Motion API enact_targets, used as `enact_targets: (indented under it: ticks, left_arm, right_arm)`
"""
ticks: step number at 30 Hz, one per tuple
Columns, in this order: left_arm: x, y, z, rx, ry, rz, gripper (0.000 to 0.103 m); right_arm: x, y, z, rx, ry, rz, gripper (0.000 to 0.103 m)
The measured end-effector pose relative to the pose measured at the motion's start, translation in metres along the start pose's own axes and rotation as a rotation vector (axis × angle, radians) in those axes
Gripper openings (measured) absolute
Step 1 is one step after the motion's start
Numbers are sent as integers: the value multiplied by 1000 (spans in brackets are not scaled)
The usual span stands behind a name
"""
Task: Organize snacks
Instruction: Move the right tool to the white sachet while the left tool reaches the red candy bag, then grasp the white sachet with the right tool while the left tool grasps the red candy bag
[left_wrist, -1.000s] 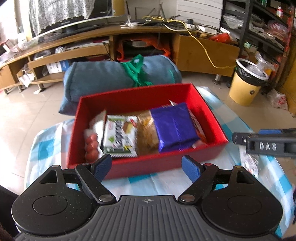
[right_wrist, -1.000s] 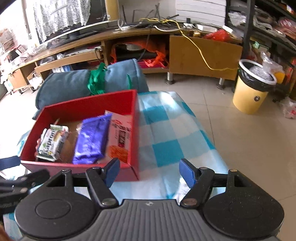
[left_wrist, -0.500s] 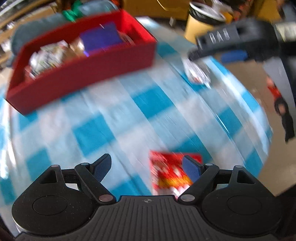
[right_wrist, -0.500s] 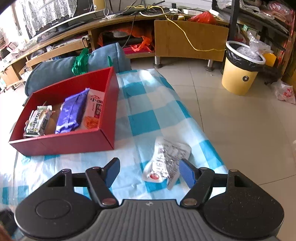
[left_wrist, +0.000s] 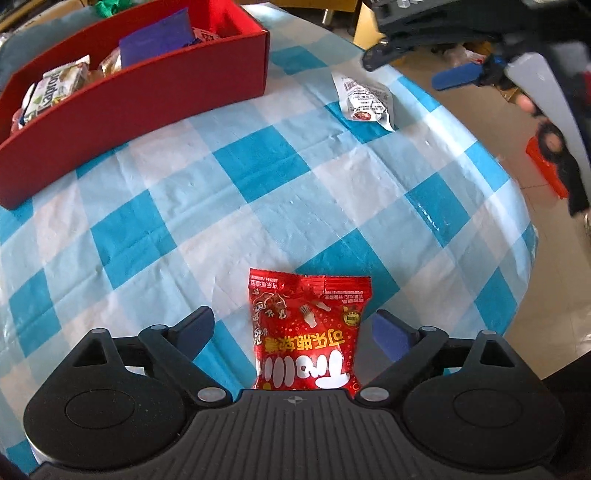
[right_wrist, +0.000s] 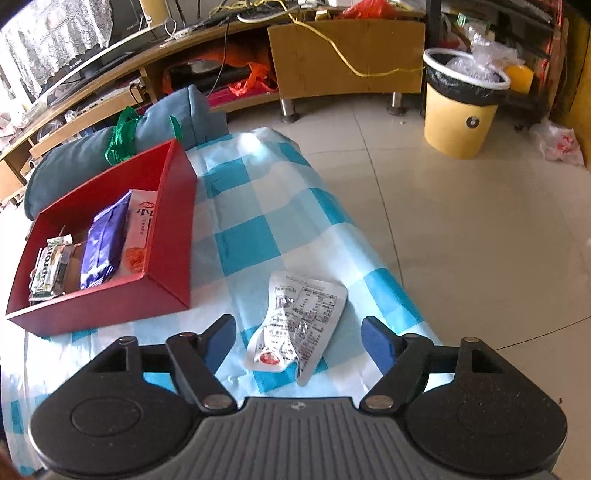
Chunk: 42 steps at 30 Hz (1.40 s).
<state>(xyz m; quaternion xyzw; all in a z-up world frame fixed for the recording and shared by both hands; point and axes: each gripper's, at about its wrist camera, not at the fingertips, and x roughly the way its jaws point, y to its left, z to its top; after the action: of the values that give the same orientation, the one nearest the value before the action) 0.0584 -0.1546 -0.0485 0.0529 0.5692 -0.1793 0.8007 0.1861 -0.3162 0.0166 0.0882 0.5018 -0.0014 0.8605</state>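
1. Between the spread fingers of the left gripper (left_wrist: 293, 326) lies a shiny red plastic candy bag (left_wrist: 308, 332) with white lettering, flat on the blue-and-white checked tablecloth (left_wrist: 229, 192). Neither blue pad touches it, so that gripper is released.
2. Same deal on the right gripper (right_wrist: 298, 338): fingers wide apart, and a crinkly white foil snack pouch (right_wrist: 299, 323) with black print sits between them, nearer the left finger, not pinched.
3. Ahead and left of both pairs of fingers is the red cardboard box (right_wrist: 162, 291). Inside: a purple wrapper (right_wrist: 103, 245), a white-and-orange packet (right_wrist: 138, 236) against the right wall, and a green-and-white wafer pack (right_wrist: 48, 269) at the left end.
4. Well beyond the right fingers, a yellow bin (right_wrist: 460, 110) stands on the tile floor.
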Motion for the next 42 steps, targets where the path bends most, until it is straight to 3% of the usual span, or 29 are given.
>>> enact_targets:
  ticks: [9,13,14,16,28,33,38,42]
  left_arm:
    - [15,-12,-6,71,18,61,97]
    - [13,-9,-5,59,17,55,95]
    - [13,-7,-5,56,16,55,93]
    - [10,-5,-6,56,12,55,89]
    - [-6,11,-14,40,7,15,70]
    - [-17,22,-13,27,-18,13,70]
    - [-11,26,-11,9,-10,36,81]
    - [1,24,-12,7,10,52,84]
  right_arm:
    - [51,20,-4,-19,112,-38,72]
    - [59,27,-8,-55,91,-85,72]
    - [59,28,-9,-65,85,-93,70]
    - [55,29,-10,-76,83,-88,54]
    - [16,27,-46,-108,110,-39,53]
    - [-11,36,-58,-127,73,6,53]
    - [-18,49,-63,-140,70,60,53]
    - [-19,60,-61,-161,57,79,53]
